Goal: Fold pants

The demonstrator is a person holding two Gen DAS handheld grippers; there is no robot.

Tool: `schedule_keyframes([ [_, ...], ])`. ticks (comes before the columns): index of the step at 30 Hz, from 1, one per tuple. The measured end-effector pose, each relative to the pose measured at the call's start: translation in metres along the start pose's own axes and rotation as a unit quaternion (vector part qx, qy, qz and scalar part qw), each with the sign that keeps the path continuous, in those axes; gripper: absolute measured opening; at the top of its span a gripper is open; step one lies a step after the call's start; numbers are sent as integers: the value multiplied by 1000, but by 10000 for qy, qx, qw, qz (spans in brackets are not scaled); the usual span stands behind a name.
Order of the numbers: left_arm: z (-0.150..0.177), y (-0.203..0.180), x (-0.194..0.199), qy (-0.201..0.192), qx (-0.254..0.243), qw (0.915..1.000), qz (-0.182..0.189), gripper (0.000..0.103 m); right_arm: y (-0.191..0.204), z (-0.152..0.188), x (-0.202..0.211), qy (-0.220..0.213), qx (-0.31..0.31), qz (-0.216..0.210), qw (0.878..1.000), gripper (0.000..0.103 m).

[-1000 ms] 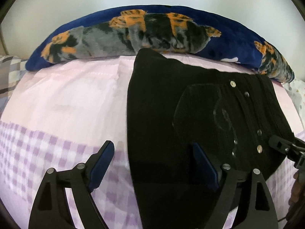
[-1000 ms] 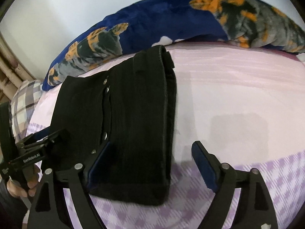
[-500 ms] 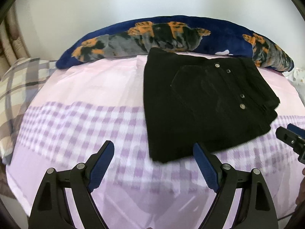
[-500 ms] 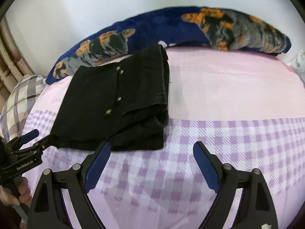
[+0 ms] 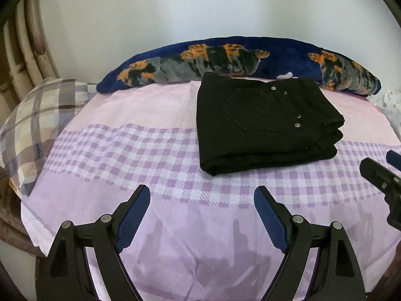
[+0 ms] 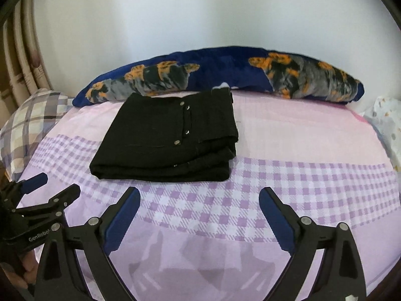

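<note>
The black pants [image 5: 265, 125] lie folded into a compact stack on the pink and purple checked bedsheet [image 5: 150, 155], metal rivets facing up. In the right wrist view the pants [image 6: 170, 140] sit left of centre. My left gripper [image 5: 201, 190] hovers open over the sheet, short of the stack's near edge, with nothing between its fingers. My right gripper [image 6: 199, 191] is also back from the stack; its jaws are opening and hold nothing. Each gripper shows in the other's view: the right gripper [image 5: 376, 173] at the right edge, the left gripper [image 6: 59, 183] at the lower left.
A dark blue blanket [image 5: 225, 60] with orange and grey patches lies rolled along the back of the bed against a white wall. A plaid pillow [image 5: 42, 115] sits at the left beside a rattan frame [image 5: 22, 50]. A white patterned cloth [image 6: 386, 125] lies at the far right.
Both grippers have drawn back and up from the pants, which were under their fingers a second ago. The whole folded stack now lies ahead of them. The right jaws stand slightly wider.
</note>
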State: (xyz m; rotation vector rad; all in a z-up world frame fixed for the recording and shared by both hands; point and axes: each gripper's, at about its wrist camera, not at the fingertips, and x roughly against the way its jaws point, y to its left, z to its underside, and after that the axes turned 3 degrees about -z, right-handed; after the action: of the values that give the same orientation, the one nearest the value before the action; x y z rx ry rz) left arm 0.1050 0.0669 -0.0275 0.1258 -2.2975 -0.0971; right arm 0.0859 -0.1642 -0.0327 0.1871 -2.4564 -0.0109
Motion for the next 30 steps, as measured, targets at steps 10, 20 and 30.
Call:
schedule_keyframes([
  [10,5,-6,12,-81,-10,10000,-57,85,-5,10,7,-192,-366,93,9991,97],
  [20,7,-8,17,-22,49,10000,69,85,6,11,9,-165,-82,95,9998,97],
  [30,6,-7,17,-24,54,10000,42,85,8,14,7,-96,-92,32,9999,97],
])
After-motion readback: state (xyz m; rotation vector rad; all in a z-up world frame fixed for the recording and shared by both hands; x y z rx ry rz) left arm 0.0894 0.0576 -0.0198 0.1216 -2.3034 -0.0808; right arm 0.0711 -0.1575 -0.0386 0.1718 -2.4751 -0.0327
